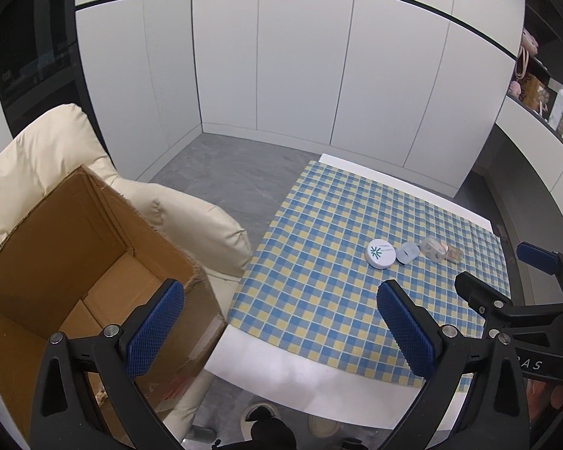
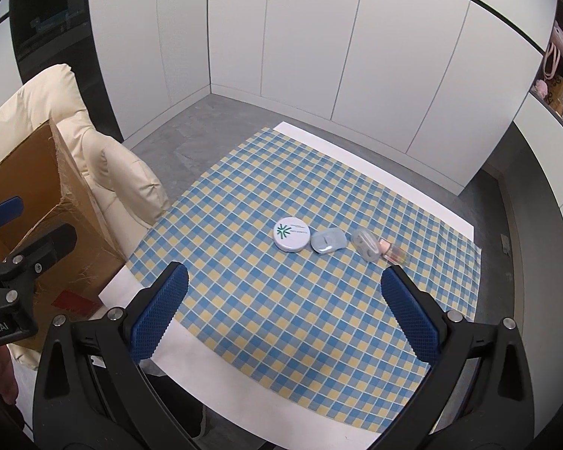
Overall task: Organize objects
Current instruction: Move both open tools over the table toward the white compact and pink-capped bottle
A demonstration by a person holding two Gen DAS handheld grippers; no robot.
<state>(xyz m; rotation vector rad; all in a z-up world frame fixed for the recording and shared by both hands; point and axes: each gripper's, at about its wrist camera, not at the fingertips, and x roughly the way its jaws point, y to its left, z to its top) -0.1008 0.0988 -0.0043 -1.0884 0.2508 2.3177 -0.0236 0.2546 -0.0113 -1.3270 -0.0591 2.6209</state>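
**Both grippers spread and empty above the checked cloth**

A white tabletop (image 2: 304,408) carries a blue-and-yellow checked cloth (image 2: 300,300), and three small things lie in a short row near the middle of it. From left to right: a round white tin (image 2: 291,239) with a green star-like mark on its lid, a pale blue cap-like piece (image 2: 328,242) just beside it, and a small clear bottle (image 2: 379,249) lying on its side, with a pinkish section toward its right end. Tin and blue piece look to be touching or nearly so; the bottle sits slightly apart from the blue piece.

The right gripper (image 2: 283,313) hangs over the near part of the cloth, its blue-padded fingers (image 2: 157,313) spread wide with nothing between them. The row of things lies ahead of it, beyond the fingertips, roughly centred on the gap.

The left gripper (image 1: 281,333) is also spread and empty, held off the left edge of the tabletop. From its view the tin (image 1: 380,253), blue piece (image 1: 407,253) and bottle (image 1: 441,250) lie ahead and to the right, well apart from it. Its left finger (image 1: 155,332) sits in front of an open cardboard box (image 1: 75,262), which rests on a cream padded chair (image 1: 191,225) beside the tabletop. What I can see of the box's inside is bare.
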